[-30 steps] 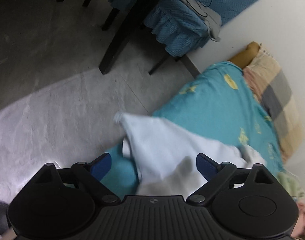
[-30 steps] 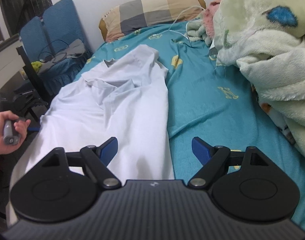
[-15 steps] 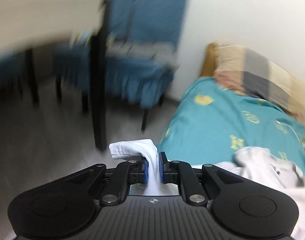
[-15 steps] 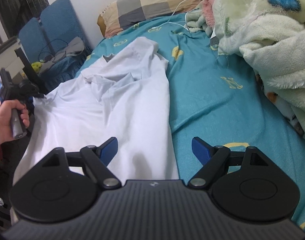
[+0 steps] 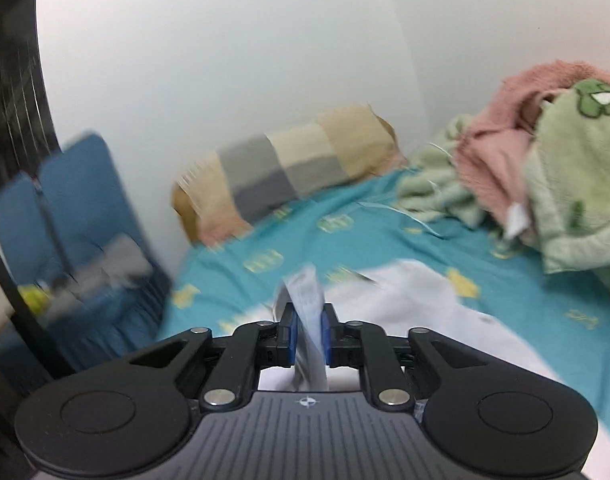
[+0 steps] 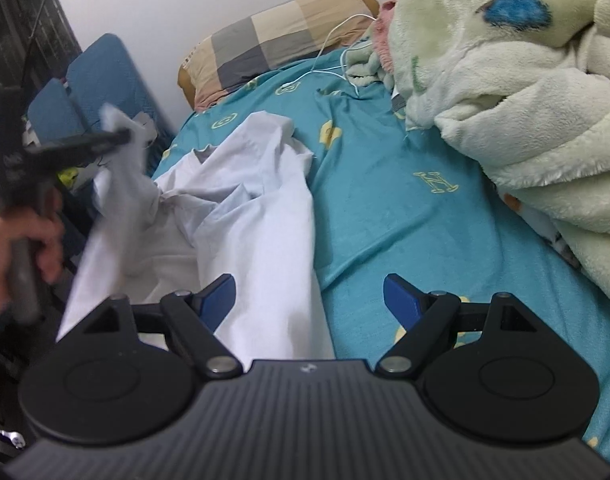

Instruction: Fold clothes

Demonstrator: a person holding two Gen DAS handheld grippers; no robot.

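In the left wrist view the left gripper (image 5: pixel 308 334) has its blue pads closed tight on a narrow pinch of the white shirt (image 5: pixel 421 304), and a short tab of cloth stands up past the fingertips while the rest of the garment trails down to the right onto the teal bedsheet (image 5: pixel 517 300). The view is blurred, so the exact part pinched cannot be told; it looks like an edge or corner. The cloth seems thin, light and limp, so it will likely sag and bunch from any single hold and should be taken at hems or corners, two points at once, to keep it flat. A checked pillow (image 5: pixel 293 172) lies against the wall at the head of the bed. In the right wrist view the right gripper (image 6: pixel 309 300) hovers with its fingers spread wide and nothing between them, just above the shirt's near end. The shirt lies crumpled along the left side of the sheet, pale, creased, with folds heaped near its middle, and its left edge is lifted off the bed by the left gripper. A fluffy green blanket (image 6: pixel 525 92) is piled to the right, apart from the shirt.
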